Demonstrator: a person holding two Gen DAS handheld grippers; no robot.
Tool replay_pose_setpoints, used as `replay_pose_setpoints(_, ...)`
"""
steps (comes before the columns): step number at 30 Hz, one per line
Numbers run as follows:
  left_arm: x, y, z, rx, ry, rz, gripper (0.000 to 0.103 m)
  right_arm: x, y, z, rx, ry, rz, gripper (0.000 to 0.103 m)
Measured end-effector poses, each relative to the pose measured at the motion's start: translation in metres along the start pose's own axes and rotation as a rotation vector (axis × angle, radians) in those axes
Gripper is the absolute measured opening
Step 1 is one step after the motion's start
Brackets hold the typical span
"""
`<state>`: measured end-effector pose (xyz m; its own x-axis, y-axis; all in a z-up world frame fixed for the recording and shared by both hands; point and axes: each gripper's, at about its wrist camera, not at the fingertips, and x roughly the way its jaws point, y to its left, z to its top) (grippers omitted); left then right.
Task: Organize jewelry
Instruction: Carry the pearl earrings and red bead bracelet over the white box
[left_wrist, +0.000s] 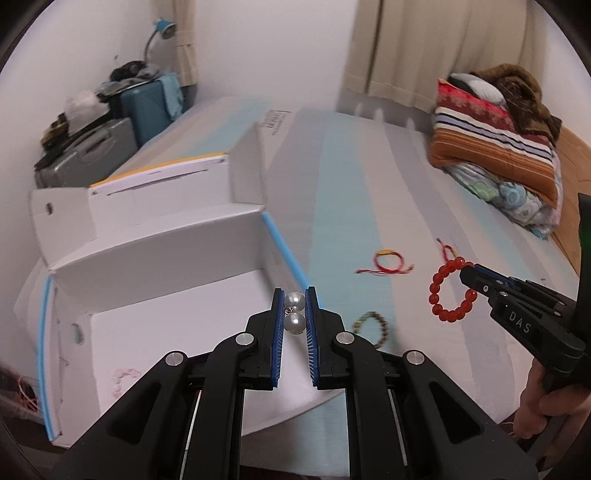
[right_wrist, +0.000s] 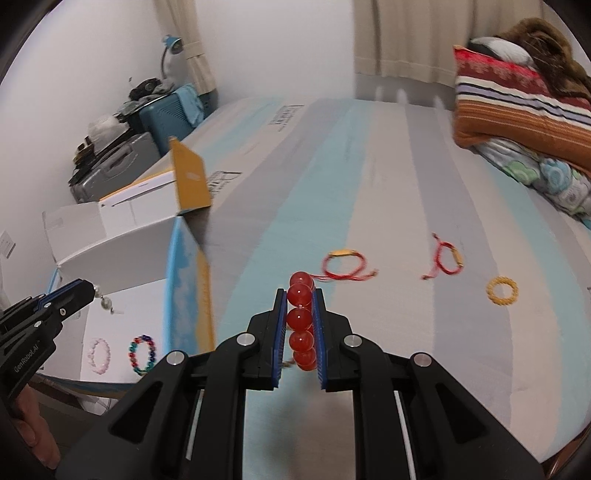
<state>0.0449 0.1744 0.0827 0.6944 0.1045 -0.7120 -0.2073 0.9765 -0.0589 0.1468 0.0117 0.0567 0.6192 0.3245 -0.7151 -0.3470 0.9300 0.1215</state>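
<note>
Our left tongs (left_wrist: 294, 314) pinch pearl earrings (left_wrist: 295, 312) above the white box (left_wrist: 166, 332); right tongs (right_wrist: 300, 325) clamp the red bead bracelet (right_wrist: 301, 325); release into the box seems next.

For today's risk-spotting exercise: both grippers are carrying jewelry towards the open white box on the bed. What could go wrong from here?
1. The left gripper pinches the pearl piece on just two round beads; it could slip out before it is over the white box.
2. The red bead bracelet hangs from the right gripper and may swing or catch the box's wall.
3. Dropped pieces might land on the pink bracelet and multicolour bracelet, tangling them.
</note>
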Motion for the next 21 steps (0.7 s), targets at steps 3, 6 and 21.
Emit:
replay_pose_setpoints(3, -0.005, 0.022, -0.008, -0.021, -0.002, 0.03, 0.01, 0.003, 0.022, 0.003, -0.029, -0.001, 0.019, 0.013)
replay_pose_setpoints(6, -0.008, 0.051, -0.016, -0.06, 0.008, 0.05, 0.01, 0.005, 0.047, 0.005, -0.065, -0.003, 0.038, 0.013)
replay_pose_setpoints(21, -0.008, 0.149, -0.047, -0.186, 0.063, 0.144, 0.01, 0.027, 0.16, 0.004, -0.212, 0.014, 0.131, 0.013)
